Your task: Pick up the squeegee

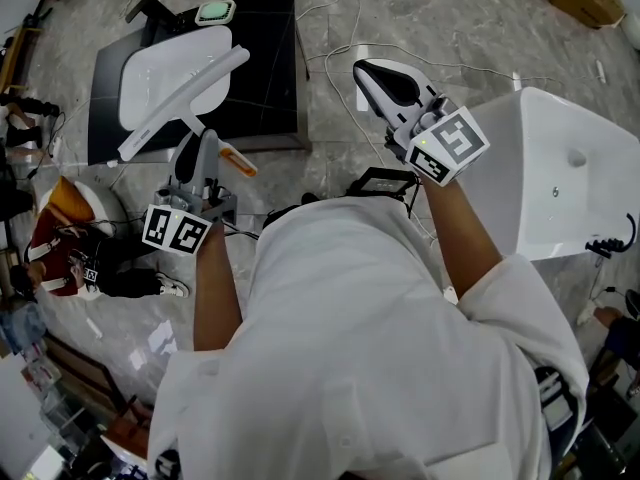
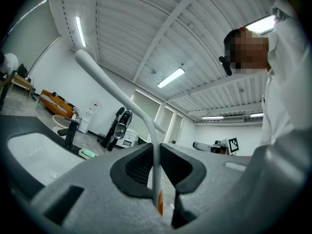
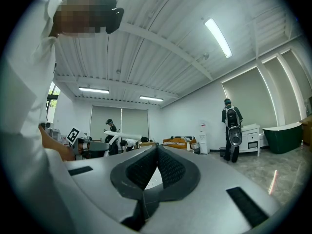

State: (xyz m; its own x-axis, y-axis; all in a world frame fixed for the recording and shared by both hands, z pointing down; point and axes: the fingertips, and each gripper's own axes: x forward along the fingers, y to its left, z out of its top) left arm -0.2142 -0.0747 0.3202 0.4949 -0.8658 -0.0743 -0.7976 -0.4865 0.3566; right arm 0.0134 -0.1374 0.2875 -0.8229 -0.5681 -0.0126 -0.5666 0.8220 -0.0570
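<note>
Marble flooring spreads through a showroom of bathroom fittings, seen from a camera on a person's head, with a white sink basin set in a black countertop as its anchor. A dark faucet and a green soap dish sit along the basin's far edge.

Across the basin's near right corner slants the squeegee, which appears lifted clear of the counter. Its long white blade runs diagonally over the basin. The orange-tipped end of its handle pokes out just right of the jaws that hold it.

Those jaws belong to the left gripper, just in front of the basin. They are clamped on the thin white handle stem close to where it meets the blade, and that gripper's own camera shows a pad pressed to each side of the stem.

Right of the basin, beyond the countertop's edge, the right gripper is held up with its jaws together and nothing between them. A white bathtub stands well to the basin's right.

The squeegee looks light and stiff, probably moulded plastic with a softer wiping edge. It also looks smooth enough to swivel between the pads. The long blade gives it leverage about the narrow stem, so a hold near the blade junction, as here, seems the surest.
</note>
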